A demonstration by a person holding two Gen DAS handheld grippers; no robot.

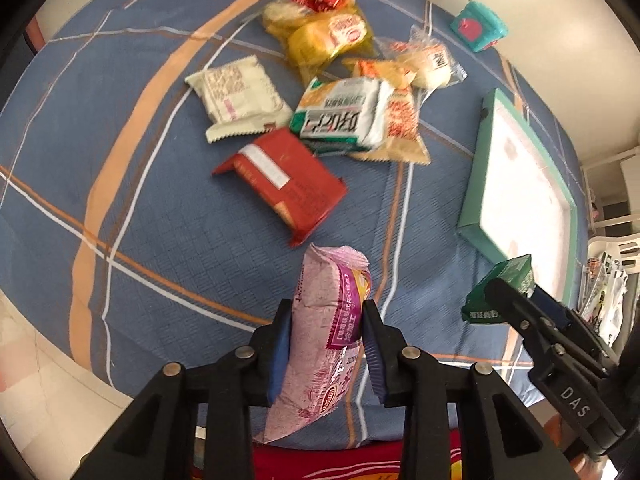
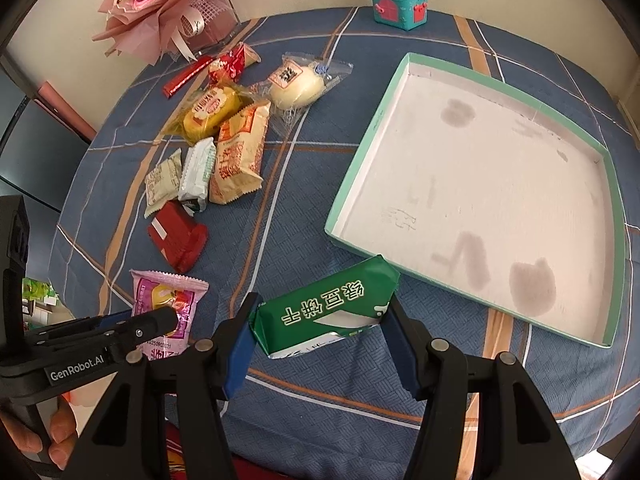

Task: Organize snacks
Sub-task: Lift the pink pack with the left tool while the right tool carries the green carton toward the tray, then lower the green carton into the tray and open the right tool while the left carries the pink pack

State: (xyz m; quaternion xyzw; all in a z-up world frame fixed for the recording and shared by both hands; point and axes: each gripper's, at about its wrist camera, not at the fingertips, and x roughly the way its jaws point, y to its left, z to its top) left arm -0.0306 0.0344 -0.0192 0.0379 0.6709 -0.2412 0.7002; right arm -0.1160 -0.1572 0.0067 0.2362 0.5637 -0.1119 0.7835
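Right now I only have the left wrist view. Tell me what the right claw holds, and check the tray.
Observer: The right claw is shut on a green packet, with one pad at each short end.
Operator: Now the tray.
Observer: The tray holds no snacks. Its white floor shows only a few dark stains.
Operator: Report anything at the far edge that I should avoid.
Observer: A pink bouquet stands at the far left edge of the table, beyond the snack pile.
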